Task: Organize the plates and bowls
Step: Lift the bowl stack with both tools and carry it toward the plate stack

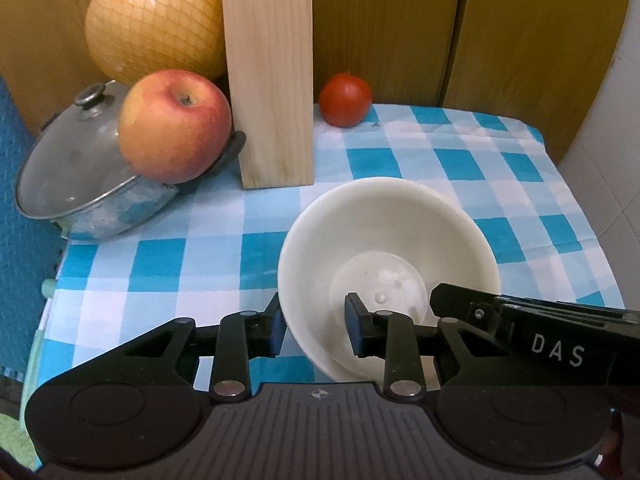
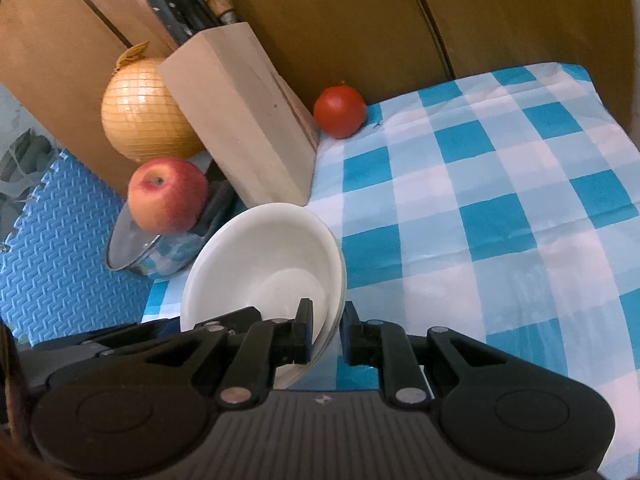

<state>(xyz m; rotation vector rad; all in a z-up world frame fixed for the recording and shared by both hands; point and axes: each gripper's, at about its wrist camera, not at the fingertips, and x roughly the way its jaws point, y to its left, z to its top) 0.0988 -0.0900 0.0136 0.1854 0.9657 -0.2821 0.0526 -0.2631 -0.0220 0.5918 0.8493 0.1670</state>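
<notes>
Two white bowls [image 1: 380, 232] sit nested one inside the other and tilted over the blue-checked tablecloth [image 1: 460, 160]. My left gripper [image 1: 316, 330] is open and straddles the stack's near-left rim, one finger outside the wall and one inside with a gap. In the right wrist view the bowls [image 2: 260, 256] lean to the left, and my right gripper [image 2: 325, 334] is shut on their near-right rim. One of its fingers [image 1: 460, 300] shows at the bowls' right edge in the left wrist view. I cannot tell whether the stack touches the cloth.
At the back left a wooden knife block [image 2: 240, 128] stands beside a netted pomelo [image 1: 156, 20]. In front of them is a lidded pot [image 1: 80, 184] with an apple [image 1: 174, 126] on it. A tomato [image 1: 345, 100] lies by the wooden cabinet. Blue foam flooring [image 2: 60, 260] lies below the table's left edge.
</notes>
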